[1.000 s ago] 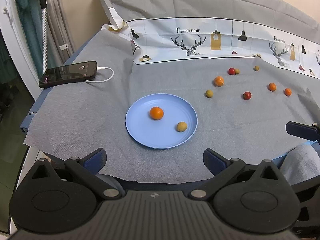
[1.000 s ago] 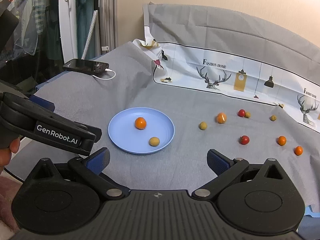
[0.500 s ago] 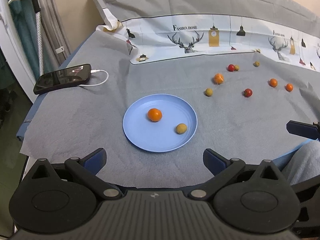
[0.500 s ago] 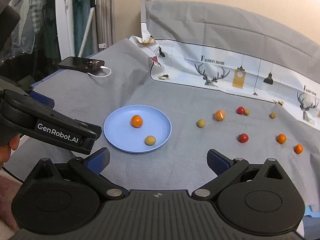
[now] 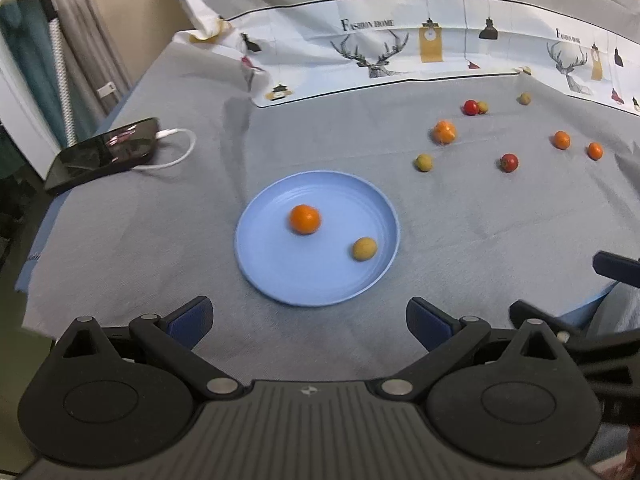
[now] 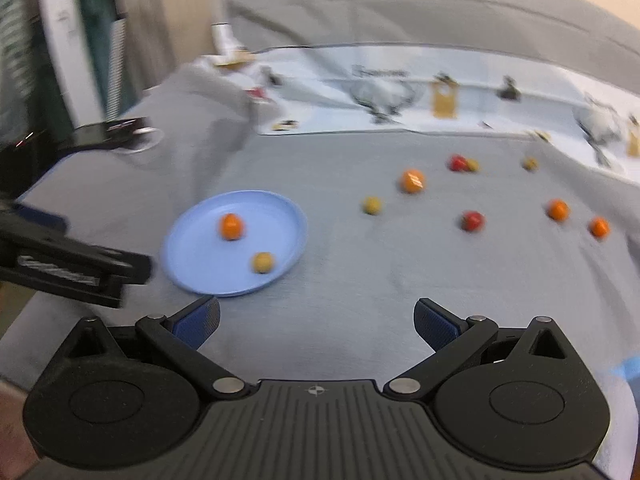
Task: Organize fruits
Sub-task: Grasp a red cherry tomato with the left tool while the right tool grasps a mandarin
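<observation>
two small round fruits sit on my round blue plastic plate (image 5: 256, 264), eight loose on the grey-clothed bench (image 5: 120, 240). both jaws apart, empty. light, roll-prone; i'd pinch across the middle.

Grey cloth (image 5: 460, 240): bare strip between blue plate (image 5: 276, 280) and scattered fruit (image 5: 509, 162) toward far-right corner; phone (image 5: 104, 152), cable at left edge.
</observation>
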{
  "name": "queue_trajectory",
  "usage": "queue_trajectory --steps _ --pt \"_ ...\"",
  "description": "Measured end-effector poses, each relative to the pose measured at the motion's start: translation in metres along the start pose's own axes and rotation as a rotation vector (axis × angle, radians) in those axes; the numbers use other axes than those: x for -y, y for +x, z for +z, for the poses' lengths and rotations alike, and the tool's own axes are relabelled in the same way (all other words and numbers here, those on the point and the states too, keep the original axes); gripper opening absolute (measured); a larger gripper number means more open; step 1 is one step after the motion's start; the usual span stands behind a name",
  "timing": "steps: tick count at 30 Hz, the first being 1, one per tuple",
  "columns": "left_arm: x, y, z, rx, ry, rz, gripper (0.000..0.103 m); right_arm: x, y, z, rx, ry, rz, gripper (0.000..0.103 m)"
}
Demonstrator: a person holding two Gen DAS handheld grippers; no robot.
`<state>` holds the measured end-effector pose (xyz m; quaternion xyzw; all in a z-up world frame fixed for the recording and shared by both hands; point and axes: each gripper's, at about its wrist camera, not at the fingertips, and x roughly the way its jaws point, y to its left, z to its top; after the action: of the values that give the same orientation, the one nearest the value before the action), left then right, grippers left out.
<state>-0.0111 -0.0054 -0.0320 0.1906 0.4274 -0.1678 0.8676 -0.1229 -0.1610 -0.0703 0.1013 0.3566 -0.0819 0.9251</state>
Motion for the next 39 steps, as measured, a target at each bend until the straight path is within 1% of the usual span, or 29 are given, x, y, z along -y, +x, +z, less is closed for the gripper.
queue_trajectory --steps 3,5,7,8,9,11,14,16,17,18,20,22,26,30,32,34,35,36,37,38,39 --pt "0.017 0.01 0.017 -0.006 0.028 -0.017 0.103 0.031 0.009 0.001 0.0 0.084 -0.083 0.102" --pt "0.031 0.018 0.031 -0.008 0.038 -0.047 0.103 0.055 0.013 0.002 0.014 0.148 -0.141 0.102" --pt "0.049 0.028 0.047 -0.01 0.044 -0.075 0.103 0.085 0.017 0.004 0.031 0.218 -0.214 0.102" --pt "0.058 0.033 0.054 -0.009 0.049 -0.089 0.103 0.114 0.023 0.006 0.042 0.273 -0.279 0.102" --pt "0.068 0.039 0.062 -0.008 0.057 -0.103 0.103 0.114 0.023 0.006 0.042 0.273 -0.279 0.102" --pt "0.091 0.052 0.076 -0.004 0.083 -0.133 0.103 0.149 0.032 0.009 0.063 0.323 -0.347 0.102" --pt "0.128 0.075 0.093 -0.003 0.143 -0.158 0.103 0.209 0.054 0.017 0.089 0.387 -0.473 0.102" --pt "0.157 0.096 0.106 0.0 0.194 -0.16 0.103 0.25 0.072 0.022 0.093 0.427 -0.515 0.102" --pt "0.17 0.107 0.112 -0.001 0.215 -0.162 0.103 0.29 0.092 0.028 0.095 0.467 -0.541 0.102" --pt "0.183 0.119 0.118 -0.004 0.236 -0.168 0.103 0.29 0.092 0.028 0.095 0.467 -0.541 0.102" --pt "0.211 0.147 0.133 -0.025 0.271 -0.178 0.103 0.322 0.114 0.034 0.087 0.492 -0.554 0.102" --pt "0.237 0.174 0.147 -0.036 0.29 -0.21 0.103 0.35 0.141 0.041 0.081 0.506 -0.547 0.102" --pt "0.274 0.223 0.165 -0.047 0.293 -0.251 0.103 0.387 0.198 0.054 0.051 0.455 -0.563 0.102" --pt "0.299 0.264 0.172 -0.089 0.31 -0.239 0.103 0.409 0.235 0.058 0.017 0.449 -0.58 0.103" --pt "0.304 0.278 0.172 -0.115 0.325 -0.239 0.103 0.409 0.24 0.054 0.061 0.42 -0.595 0.102" --pt "0.302 0.279 0.174 -0.103 0.291 -0.259 0.103 0.408 0.242 0.051 0.082 0.4 -0.598 0.102" --pt "0.303 0.278 0.175 -0.107 0.29 -0.252 0.101 0.408 0.242 0.049 0.089 0.397 -0.597 0.1" --pt "0.303 0.275 0.174 -0.092 0.287 -0.259 0.081 0.407 0.24 0.048 0.091 0.398 -0.597 0.095" --pt "0.302 0.271 0.174 -0.078 0.29 -0.293 0.051 0.406 0.239 0.049 0.101 0.401 -0.596 0.076" --pt "0.303 0.265 0.175 -0.083 0.301 -0.315 0.036 0.403 0.235 0.049 0.116 0.396 -0.596 0.049" --pt "0.305 0.261 0.175 -0.087 0.318 -0.31 0.033 0.401 0.234 0.052 0.122 0.377 -0.593 0.038"
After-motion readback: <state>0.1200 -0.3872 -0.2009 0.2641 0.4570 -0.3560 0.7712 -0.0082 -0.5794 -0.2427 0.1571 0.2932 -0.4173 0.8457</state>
